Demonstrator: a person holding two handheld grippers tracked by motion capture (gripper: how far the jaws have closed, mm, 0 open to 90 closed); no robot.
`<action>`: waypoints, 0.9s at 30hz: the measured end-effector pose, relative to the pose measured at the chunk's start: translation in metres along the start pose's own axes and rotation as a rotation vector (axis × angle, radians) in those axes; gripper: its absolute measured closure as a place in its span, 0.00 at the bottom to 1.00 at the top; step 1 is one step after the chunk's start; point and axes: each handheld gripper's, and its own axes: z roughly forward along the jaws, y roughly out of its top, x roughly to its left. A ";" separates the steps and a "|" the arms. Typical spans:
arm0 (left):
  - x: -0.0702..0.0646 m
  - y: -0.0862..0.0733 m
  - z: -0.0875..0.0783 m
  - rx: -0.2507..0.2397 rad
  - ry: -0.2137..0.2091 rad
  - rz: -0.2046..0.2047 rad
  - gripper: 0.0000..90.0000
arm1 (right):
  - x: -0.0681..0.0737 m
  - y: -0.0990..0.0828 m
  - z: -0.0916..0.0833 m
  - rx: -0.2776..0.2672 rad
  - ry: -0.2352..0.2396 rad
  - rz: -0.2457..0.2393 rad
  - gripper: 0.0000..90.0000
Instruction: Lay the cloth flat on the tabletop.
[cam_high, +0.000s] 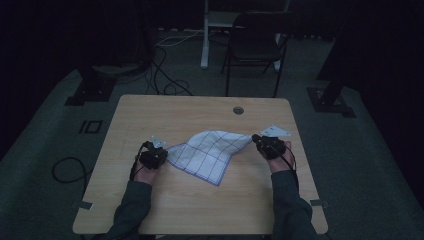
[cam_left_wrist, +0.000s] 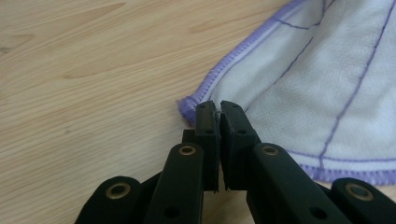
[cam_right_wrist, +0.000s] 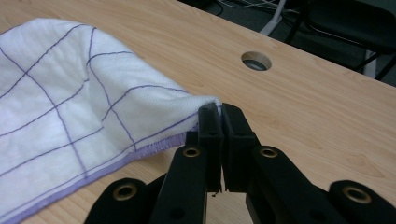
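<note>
A white cloth (cam_high: 210, 152) with purple grid lines and a purple hem lies spread across the middle of the wooden table (cam_high: 200, 200). My left gripper (cam_high: 159, 152) is shut on the cloth's left corner, and the left gripper view shows its black jaws (cam_left_wrist: 219, 108) pinching the purple-hemmed corner of the cloth (cam_left_wrist: 317, 88). My right gripper (cam_high: 259, 140) is shut on the cloth's right corner. In the right gripper view the jaws (cam_right_wrist: 219, 109) clamp the folded corner of the cloth (cam_right_wrist: 79, 107), which rises slightly off the table there.
A round cable hole (cam_high: 238, 110) sits near the table's far edge, also seen in the right gripper view (cam_right_wrist: 256, 60). A small white paper (cam_high: 276, 131) lies by the right gripper. A dark chair (cam_high: 255, 45) and floor cables (cam_high: 165, 75) stand beyond the table.
</note>
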 end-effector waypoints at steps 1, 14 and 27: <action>0.001 0.000 0.000 0.004 0.006 -0.007 0.97 | -0.001 0.000 0.000 0.002 -0.002 0.001 0.99; -0.041 0.030 -0.027 -0.111 -0.070 0.077 0.84 | 0.002 -0.003 0.001 0.007 0.004 -0.003 0.99; -0.121 0.027 0.008 -0.030 -0.244 0.223 0.85 | -0.001 -0.005 0.001 0.013 0.003 0.000 0.99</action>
